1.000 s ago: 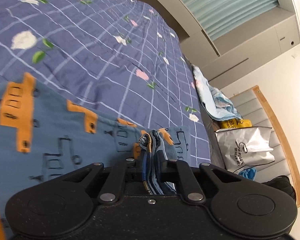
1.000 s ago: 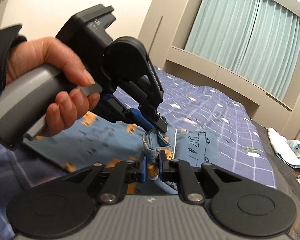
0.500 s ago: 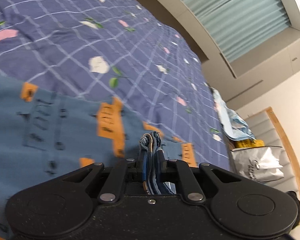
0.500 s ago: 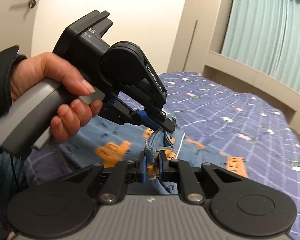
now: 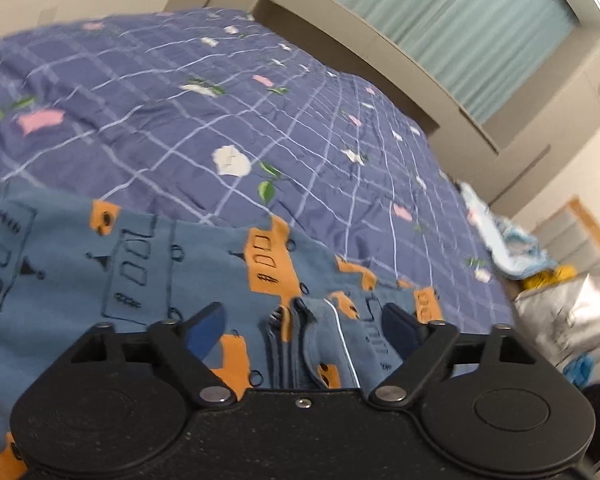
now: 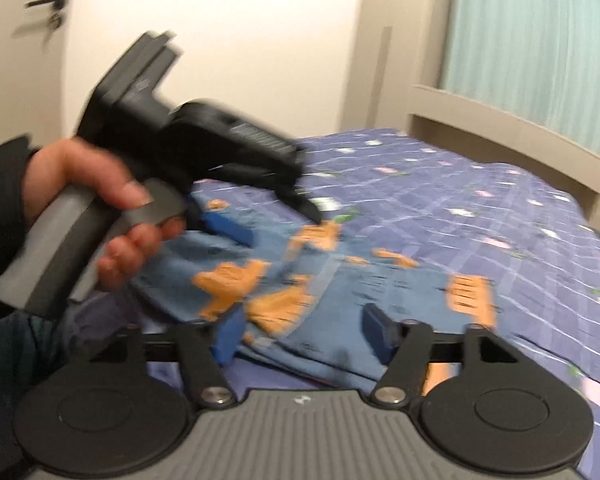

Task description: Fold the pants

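Both grippers pinched bunched edges of the pants (image 5: 148, 264) a second ago; now both have let go. The left gripper (image 5: 300, 324) has its jaws opening wide, the stacked layers of fabric lying loose between the blue pads without touching them. The right gripper (image 6: 304, 332) is opening too, with cloth under and between its fingers but none clamped.

The pants lie on the checked floral bedspread (image 5: 260, 120), blue with orange vehicle prints, doubled over with several edges lined up. One fold looks laid down and released; the right wrist view is motion-blurred, so how tidy it lies is hard to judge. At least one more fold probably remains before a compact bundle.

The person's left hand (image 6: 100, 200) grips its grey handle, the tool angled downward over the cloth's far edge, with the right gripper low over the near edge.
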Demonstrator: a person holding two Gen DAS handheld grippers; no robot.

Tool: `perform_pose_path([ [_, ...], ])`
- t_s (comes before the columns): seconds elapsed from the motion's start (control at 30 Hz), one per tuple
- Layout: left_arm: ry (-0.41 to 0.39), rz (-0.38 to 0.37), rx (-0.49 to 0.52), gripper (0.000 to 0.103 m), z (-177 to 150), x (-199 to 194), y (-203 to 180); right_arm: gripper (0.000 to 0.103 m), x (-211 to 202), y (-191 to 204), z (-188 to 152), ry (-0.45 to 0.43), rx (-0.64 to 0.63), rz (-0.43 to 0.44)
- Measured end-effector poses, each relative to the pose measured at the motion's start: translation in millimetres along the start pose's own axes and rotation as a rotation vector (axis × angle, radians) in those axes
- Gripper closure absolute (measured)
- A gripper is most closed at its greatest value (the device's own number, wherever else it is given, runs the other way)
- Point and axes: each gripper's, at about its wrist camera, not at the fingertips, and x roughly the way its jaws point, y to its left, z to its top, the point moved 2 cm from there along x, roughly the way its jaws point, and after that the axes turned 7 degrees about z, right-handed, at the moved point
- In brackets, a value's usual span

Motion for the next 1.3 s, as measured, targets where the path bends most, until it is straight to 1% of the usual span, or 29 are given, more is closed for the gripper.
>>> perform_pose_path([
  [0.07,-0.011,0.002,0.081,0.015,-7.8,1.7,-13.2,0.012,-1.9,-21.0,-4.8,0.003,0.021,-0.084],
  [0.13,-0.021,0.032,0.159,0.015,-17.6,2.7,-24.3,0.009,-2.8,-39.9,-8.9,0.025,0.05,-0.167],
  [0.2,-0.022,0.087,0.219,0.015,-26.0,5.0,-29.1,0.007,-1.4,-59.5,-13.5,0.043,0.081,-0.232],
  [0.27,-0.028,0.145,0.231,0.016,-32.7,5.0,-25.1,0.006,4.6,-77.7,-16.1,0.066,0.099,-0.277],
  [0.3,-0.031,0.152,0.226,0.016,-34.7,4.3,-20.9,0.006,9.0,-85.5,-16.9,0.076,0.102,-0.297],
  [0.4,-0.045,0.183,0.219,0.019,-38.0,-1.7,-6.1,0.005,24.5,-104.0,-21.3,0.112,0.104,-0.326],
  [0.5,-0.053,0.187,0.224,0.019,-36.7,-6.9,2.4,0.003,32.8,-114.0,-22.1,0.123,0.094,-0.341],
  [0.7,-0.064,0.216,0.231,0.017,-31.6,-2.4,-1.6,0.003,71.1,-137.3,-4.2,0.129,0.037,-0.354],
  [0.87,-0.057,0.21,0.223,0.017,-28.6,-1.5,0.9,0.002,99.4,-159.8,10.8,0.135,0.034,-0.367],
  [0.97,-0.057,0.209,0.23,0.017,-30.6,-3.9,1.8,0.002,101.3,-154.7,14.1,0.13,0.037,-0.354],
  [1.1,-0.056,0.203,0.262,0.015,-37.9,-14.0,1.8,0.002,91.7,-123.0,9.2,0.113,0.007,-0.281],
  [1.13,-0.056,0.196,0.251,0.015,-38.2,-18.5,3.0,0.001,87.9,-113.4,7.4,0.106,-0.004,-0.271],
  [1.23,-0.064,0.156,0.175,0.011,-36.2,-37.6,13.2,0.0,74.2,-82.7,1.9,0.073,-0.045,-0.249],
  [1.3,-0.09,0.142,0.134,0.003,-35.4,-53.9,21.7,0.0,67.5,-62.7,1.0,0.049,-0.097,-0.237],
])
